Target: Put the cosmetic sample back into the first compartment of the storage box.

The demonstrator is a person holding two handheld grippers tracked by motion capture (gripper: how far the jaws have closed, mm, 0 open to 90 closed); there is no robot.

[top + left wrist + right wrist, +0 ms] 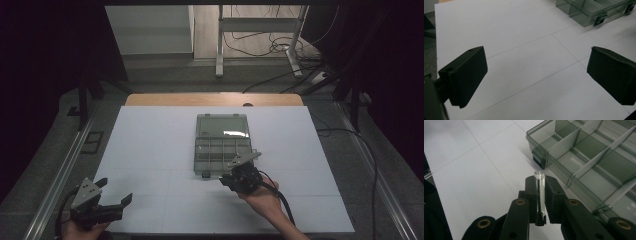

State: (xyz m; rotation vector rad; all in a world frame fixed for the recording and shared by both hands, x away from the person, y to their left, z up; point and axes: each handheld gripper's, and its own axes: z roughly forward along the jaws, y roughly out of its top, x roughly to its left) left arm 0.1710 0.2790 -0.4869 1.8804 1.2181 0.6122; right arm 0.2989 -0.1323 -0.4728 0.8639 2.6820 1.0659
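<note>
Hovering at near edge of open compartment box (221, 150), high view: right gripper (235, 181) angled toward box's near corner, person's hand (260, 199) behind it; left gripper (116, 195) parked low at table's (150, 150) left front, well apart.

Left gripper view: jaws spread wide over bare white surface, holding nothing.

Right gripper view: jaws clamped on slim clear tube (540, 192), just beside box wall. Judgement: lift tube clear of wall, centre over one compartment before release.
</note>
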